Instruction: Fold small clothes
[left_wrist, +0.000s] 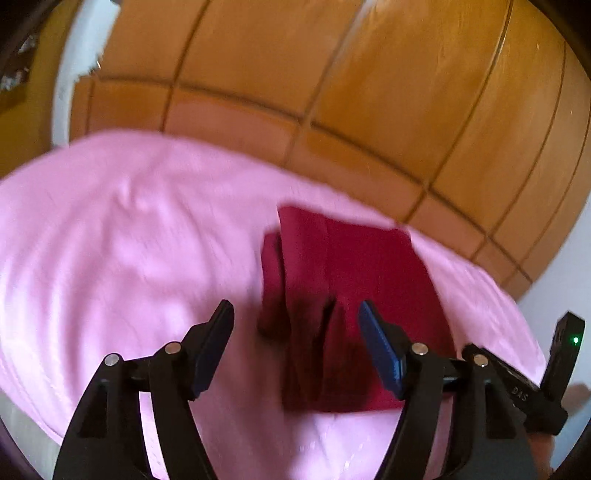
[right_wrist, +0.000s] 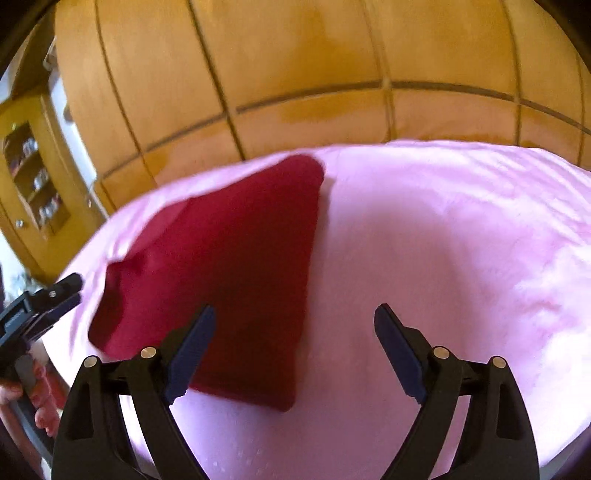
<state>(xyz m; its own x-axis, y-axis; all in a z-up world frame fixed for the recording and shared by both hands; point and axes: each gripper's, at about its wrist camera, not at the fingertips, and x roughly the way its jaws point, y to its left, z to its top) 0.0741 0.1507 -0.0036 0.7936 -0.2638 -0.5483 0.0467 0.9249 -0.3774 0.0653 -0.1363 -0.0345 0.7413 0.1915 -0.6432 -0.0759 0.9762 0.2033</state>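
A dark red folded garment (left_wrist: 354, 277) lies flat on a pink sheet (left_wrist: 110, 240). In the left wrist view my left gripper (left_wrist: 295, 310) hovers over the garment's near end, open, with the cloth below the gap and neither pad touching it. In the right wrist view the same garment (right_wrist: 221, 266) lies left of centre on the sheet (right_wrist: 443, 240). My right gripper (right_wrist: 295, 310) is open above the garment's right edge, its left finger (right_wrist: 192, 343) over the cloth and nothing between the pads. The left gripper (right_wrist: 48, 299) shows at the far left, beside the garment.
Orange-brown wooden wardrobe panels (left_wrist: 332, 92) stand right behind the bed. A wooden shelf cabinet (right_wrist: 33, 177) stands at the far left. A person's hand (right_wrist: 11, 391) holds the left gripper's handle. Part of the right gripper (left_wrist: 517, 384), with a green light, shows at the right edge.
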